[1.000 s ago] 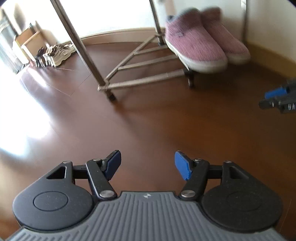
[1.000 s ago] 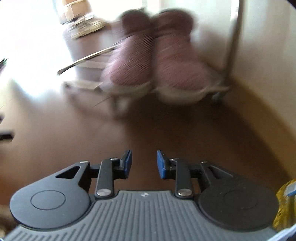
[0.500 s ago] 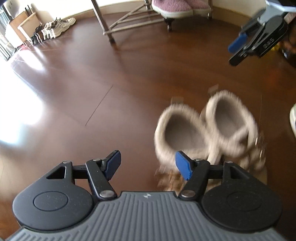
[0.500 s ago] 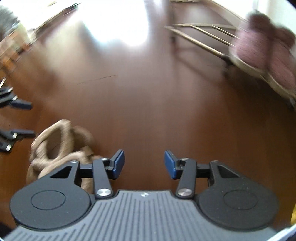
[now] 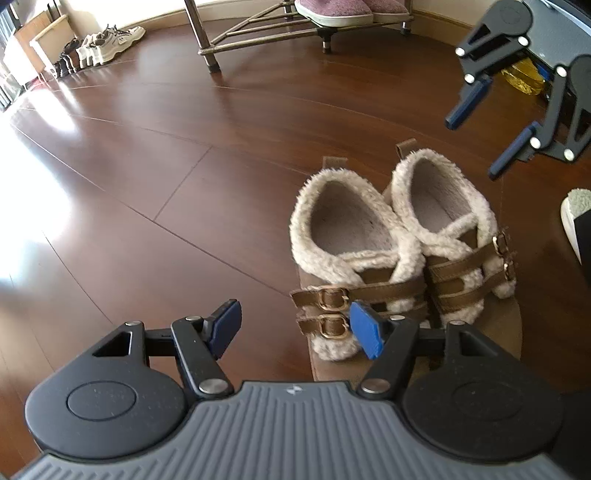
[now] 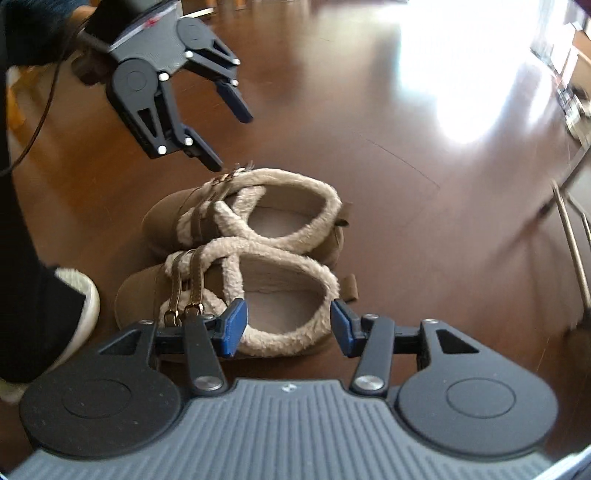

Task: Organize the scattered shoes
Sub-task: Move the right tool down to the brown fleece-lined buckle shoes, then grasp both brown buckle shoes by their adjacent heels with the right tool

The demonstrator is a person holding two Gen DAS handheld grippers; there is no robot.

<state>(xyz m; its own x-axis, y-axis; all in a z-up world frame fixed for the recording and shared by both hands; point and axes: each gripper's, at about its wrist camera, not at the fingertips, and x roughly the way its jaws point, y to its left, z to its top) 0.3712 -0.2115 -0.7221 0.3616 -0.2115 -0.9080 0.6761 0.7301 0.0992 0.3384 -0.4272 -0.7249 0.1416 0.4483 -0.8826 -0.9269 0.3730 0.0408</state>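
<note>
toes of fleece-lined shoes (image 5: pixel 369 258): hidden behind left hand-held gripper (image 5: pixel 295 328) | pink slippers (image 5: pixel 347 9): cut off by top edge | far shoe row (image 5: pixel 99 48): too small

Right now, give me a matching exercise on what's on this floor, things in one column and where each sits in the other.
Things:
1. fur-lined brown shoes
2. pink slippers
3. white sneakers
4. left gripper

Places:
A. along the far wall
B. on the metal rack
C. side by side on the wood floor
D. open, above the floor beside the brown shoes

Pairs: 1-C, 2-B, 3-A, 4-D
</note>
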